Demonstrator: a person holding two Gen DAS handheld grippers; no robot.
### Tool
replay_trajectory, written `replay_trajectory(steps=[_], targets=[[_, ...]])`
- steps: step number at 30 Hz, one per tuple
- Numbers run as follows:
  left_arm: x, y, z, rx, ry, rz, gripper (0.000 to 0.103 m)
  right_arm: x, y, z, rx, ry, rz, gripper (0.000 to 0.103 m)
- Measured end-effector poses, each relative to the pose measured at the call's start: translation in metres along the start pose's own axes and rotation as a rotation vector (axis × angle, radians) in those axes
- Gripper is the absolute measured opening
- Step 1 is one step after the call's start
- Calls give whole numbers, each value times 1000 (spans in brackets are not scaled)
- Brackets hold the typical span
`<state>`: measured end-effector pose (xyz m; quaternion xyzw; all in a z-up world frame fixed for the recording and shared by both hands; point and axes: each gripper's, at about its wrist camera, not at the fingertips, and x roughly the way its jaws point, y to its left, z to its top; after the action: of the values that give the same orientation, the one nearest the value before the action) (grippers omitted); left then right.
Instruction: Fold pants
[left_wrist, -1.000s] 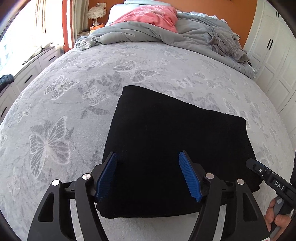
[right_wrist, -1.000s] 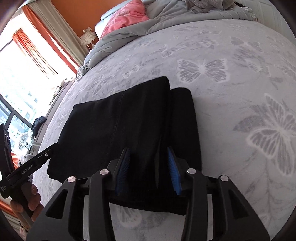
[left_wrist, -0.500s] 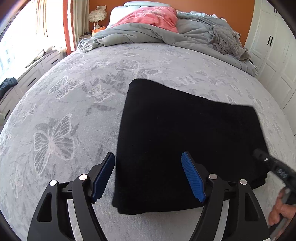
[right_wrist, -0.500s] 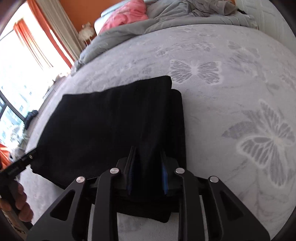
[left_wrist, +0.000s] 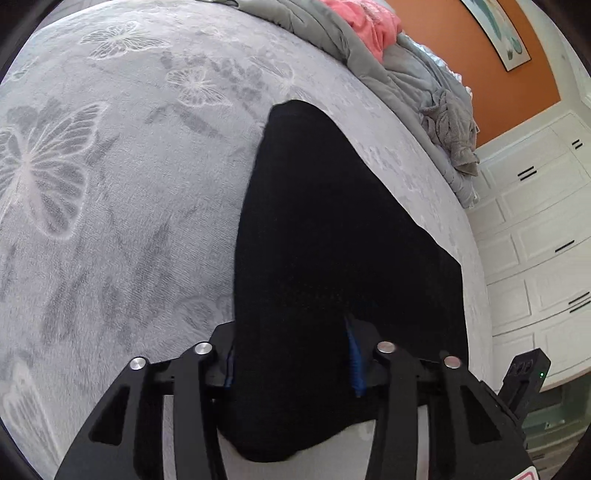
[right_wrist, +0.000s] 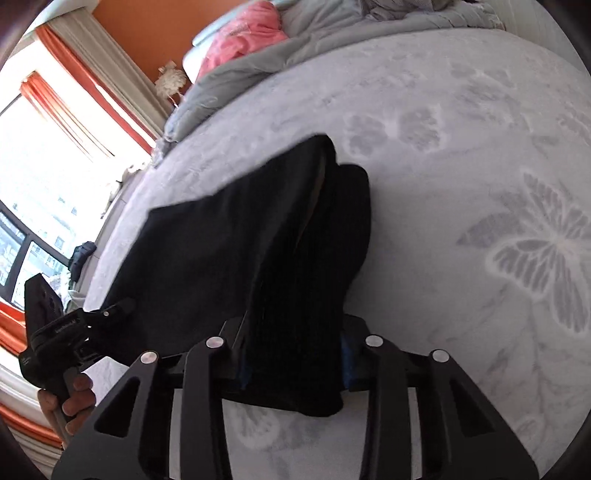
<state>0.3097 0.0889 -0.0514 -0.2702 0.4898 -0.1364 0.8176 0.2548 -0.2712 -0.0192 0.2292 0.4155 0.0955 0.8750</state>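
Observation:
Black folded pants lie on the butterfly-print bed cover. My left gripper has their near left corner bunched between its blue pads, and its jaws are closing on the cloth. In the right wrist view the pants show a doubled right edge. My right gripper grips that edge at its near end. Its jaws are opening slightly, though cloth fills the gap and rises toward the pads. A person's hand holds the left gripper's handle at the lower left.
A rumpled grey duvet and a pink garment lie at the far end of the bed. White wardrobe doors stand along the bed's right side. A bright window with orange curtains is to the left.
My left gripper dropped onto the pants' near left corner, rolled, and went from wide open to closed around the cloth. The right gripper kept its hold on the right edge.

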Motion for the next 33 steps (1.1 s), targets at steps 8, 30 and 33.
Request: replay_trajectory(steps=[8,30,33], targets=[[-8,-13,-27,119,30,142,48,-12,-7,-26,-52,-14,-105,42],[-108,-78,-113,475,-227,379,71,-119,56,-93,-217,-181,-245,4],[-125,-78,-136,492,-247,391,76,-123,54,-120,-236,-175,-278,5]])
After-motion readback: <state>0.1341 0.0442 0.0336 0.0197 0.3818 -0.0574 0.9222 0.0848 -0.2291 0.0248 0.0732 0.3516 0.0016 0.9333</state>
